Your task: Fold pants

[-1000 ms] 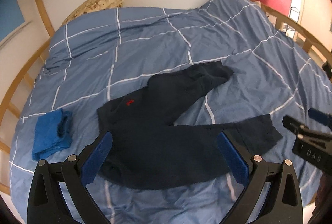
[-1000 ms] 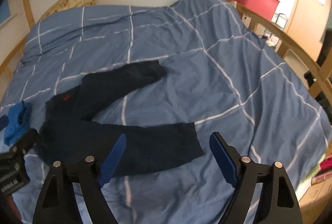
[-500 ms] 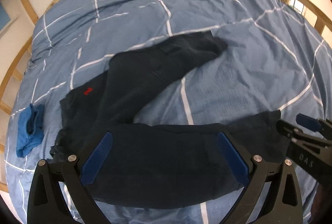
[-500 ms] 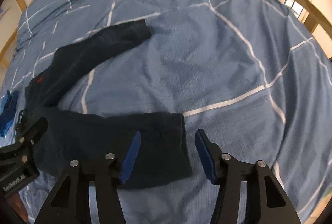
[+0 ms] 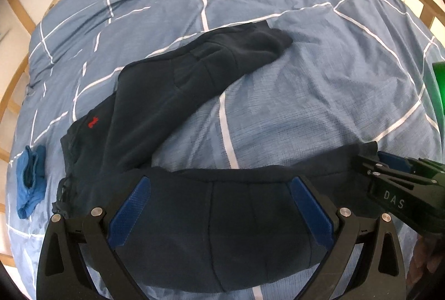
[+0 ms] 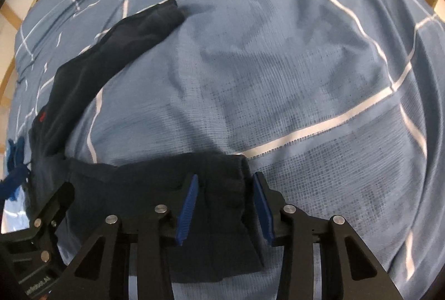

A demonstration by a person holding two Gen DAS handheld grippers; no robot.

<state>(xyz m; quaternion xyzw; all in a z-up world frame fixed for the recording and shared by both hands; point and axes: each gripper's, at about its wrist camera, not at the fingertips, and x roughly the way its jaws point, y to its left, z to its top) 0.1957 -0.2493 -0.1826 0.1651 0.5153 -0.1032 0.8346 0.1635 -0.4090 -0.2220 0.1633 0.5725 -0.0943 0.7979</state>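
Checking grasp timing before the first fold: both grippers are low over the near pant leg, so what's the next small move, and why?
Probably close the right gripper: its jaws already straddle the near leg's cuff of the pants but a gap shows each side. The left gripper, wide open over mid-leg, would close next.

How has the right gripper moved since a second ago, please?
Yes. The right gripper has dropped toward the bed, its fingers narrowing around the near cuff of the pants, which sat well ahead of them earlier.
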